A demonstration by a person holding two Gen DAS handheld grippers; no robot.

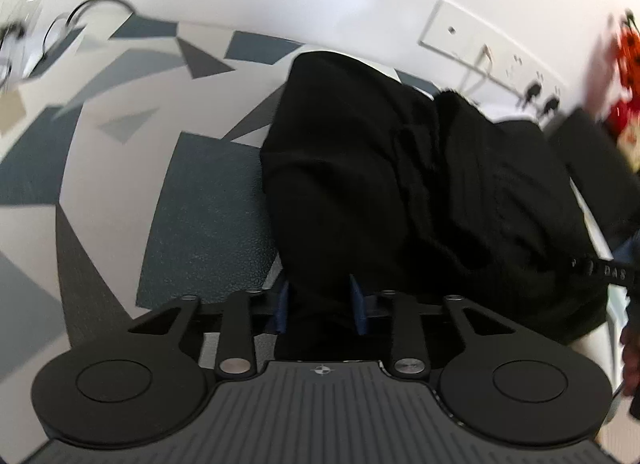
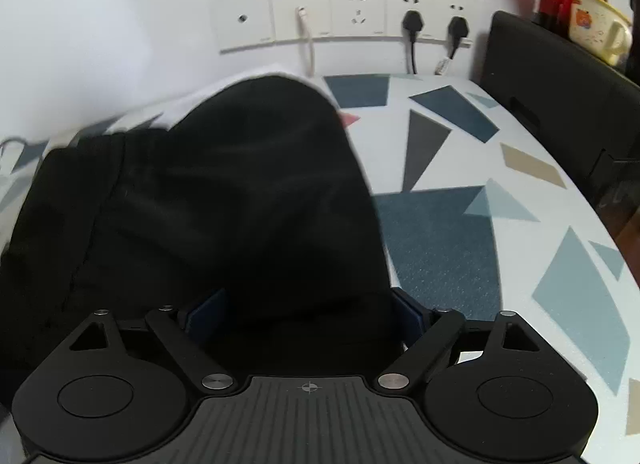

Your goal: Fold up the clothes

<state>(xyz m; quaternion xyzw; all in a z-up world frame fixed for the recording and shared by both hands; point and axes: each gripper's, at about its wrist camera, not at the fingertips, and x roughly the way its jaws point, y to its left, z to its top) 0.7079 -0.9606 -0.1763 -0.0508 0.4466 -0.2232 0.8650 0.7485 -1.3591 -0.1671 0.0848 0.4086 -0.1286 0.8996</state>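
A black garment point(image 1: 360, 184) lies bunched on a table covered with a cloth of blue, grey and white triangles point(image 1: 100, 184). A band with white letters point(image 1: 600, 272) shows at its right end. My left gripper point(image 1: 320, 304) is shut on a fold of this black cloth, which fills the narrow gap between the blue pads point(image 1: 282, 304). In the right wrist view the same black garment point(image 2: 240, 204) covers the left half of the table point(image 2: 460, 244). My right gripper point(image 2: 306, 312) stands wide open, and black cloth lies loose between its blue pads point(image 2: 408, 312).
A white wall runs behind the table with a row of sockets point(image 2: 340, 20), two black plugs and a white cable. A black box point(image 2: 560, 96) stands at the right rear, with a cream cup point(image 2: 596, 28) and red decorations behind it. Cables point(image 1: 100, 4) lie at the far left.
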